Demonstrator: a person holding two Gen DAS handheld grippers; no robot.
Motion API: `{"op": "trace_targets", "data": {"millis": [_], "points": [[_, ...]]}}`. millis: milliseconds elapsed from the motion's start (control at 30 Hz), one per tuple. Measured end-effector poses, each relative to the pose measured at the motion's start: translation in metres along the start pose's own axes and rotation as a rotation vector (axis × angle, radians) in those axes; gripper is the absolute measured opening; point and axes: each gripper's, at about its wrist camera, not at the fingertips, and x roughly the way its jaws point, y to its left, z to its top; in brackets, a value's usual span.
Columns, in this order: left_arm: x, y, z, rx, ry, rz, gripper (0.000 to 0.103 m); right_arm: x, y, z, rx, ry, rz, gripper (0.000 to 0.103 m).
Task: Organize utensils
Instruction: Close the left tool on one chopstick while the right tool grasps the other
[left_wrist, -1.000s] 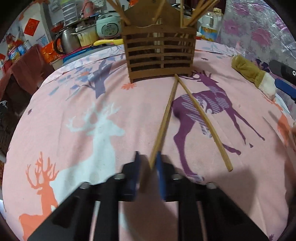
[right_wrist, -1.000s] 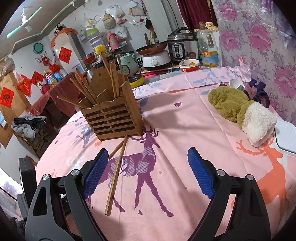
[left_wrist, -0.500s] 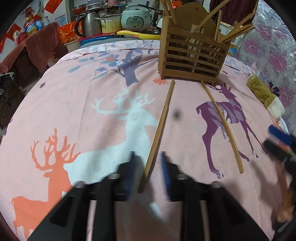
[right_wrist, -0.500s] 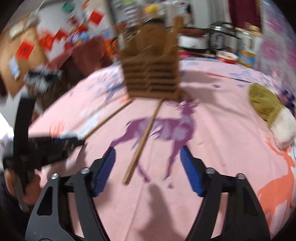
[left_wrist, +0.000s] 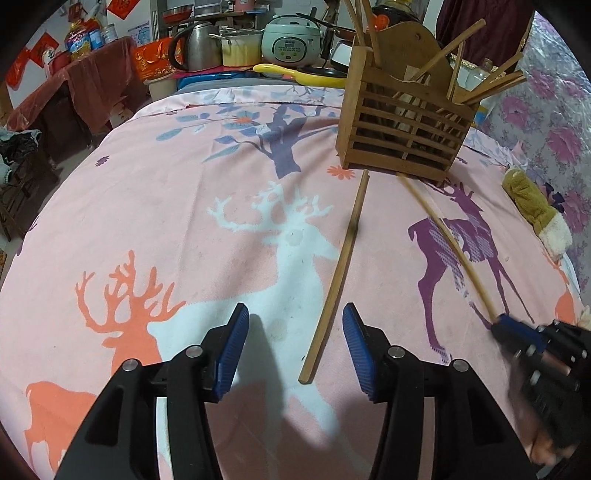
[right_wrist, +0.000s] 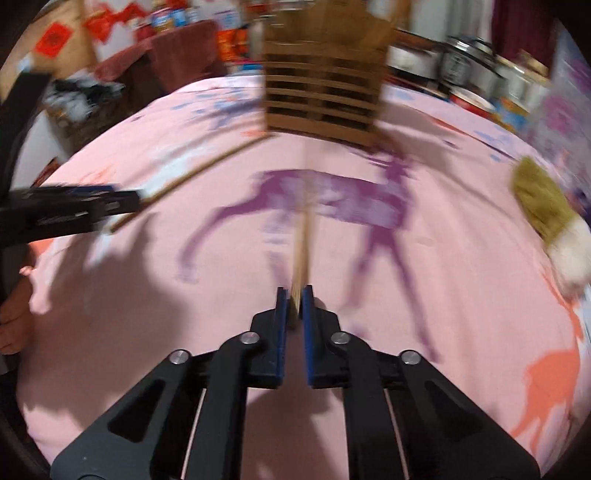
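The two long, thin, light-brown wooden chopsticks lying loose on the pink deer-print cloth of the tabletop (left_wrist: 155, 206) are the things in hand, and they should handle as very light, stiff, slim sticks: easy to lift, unlikely to break, but smooth and narrow enough to roll or swivel between flat pads if caught off-centre. The right gripper (right_wrist: 294, 295) has its blue pads shut on the near end of one chopstick (right_wrist: 303, 236), which runs straight away from it over the purple deer toward the slatted brown wooden utensil holder (left_wrist: 402, 136). An end grip like this leaves the long free length to droop or swing, so a hold a little further up the shaft would probably steady it better for posting into the holder. The left gripper (left_wrist: 293, 350) is empty, its jaws opening; the other chopstick (left_wrist: 341, 266) lies flat on the cloth with its near end between the pads, nearer the right-hand one and touching neither, its far end just short of the holder's base. Both sticks look plain, unvarnished and slightly tapered, matching the bundle already standing at odd angles in the holder. An olive and white fluffy mitten (left_wrist: 535, 210) lies well apart near the tabletop's edge.
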Motion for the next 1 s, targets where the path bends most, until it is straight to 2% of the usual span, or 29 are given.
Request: {"op": "trace_targets", "data": {"millis": [133, 367, 500, 767, 867, 1000], "points": [[-0.002, -0.003, -0.012, 0.038, 0.01, -0.004, 0.052, -0.008, -0.028, -0.01, 0.053, -0.001, 0.05, 0.012], [-0.009, 0.005, -0.019, 0.028, 0.003, -0.04, 0.052, -0.021, -0.036, -0.007, 0.079, -0.063, 0.073, 0.015], [-0.008, 0.001, -0.019, 0.042, 0.003, -0.032, 0.052, -0.023, -0.045, -0.003, 0.119, -0.077, 0.092, 0.017], [-0.003, -0.001, -0.014, 0.048, 0.006, -0.043, 0.051, -0.017, -0.037, -0.003, 0.098, -0.055, 0.117, 0.019], [-0.001, -0.003, -0.013, 0.058, 0.005, -0.036, 0.046, -0.01, -0.033, -0.003, 0.083, -0.032, 0.099, 0.023], [0.0, -0.007, -0.014, 0.082, 0.002, -0.023, 0.045, 0.0, -0.03, -0.004, 0.07, -0.003, 0.084, 0.024]]}}
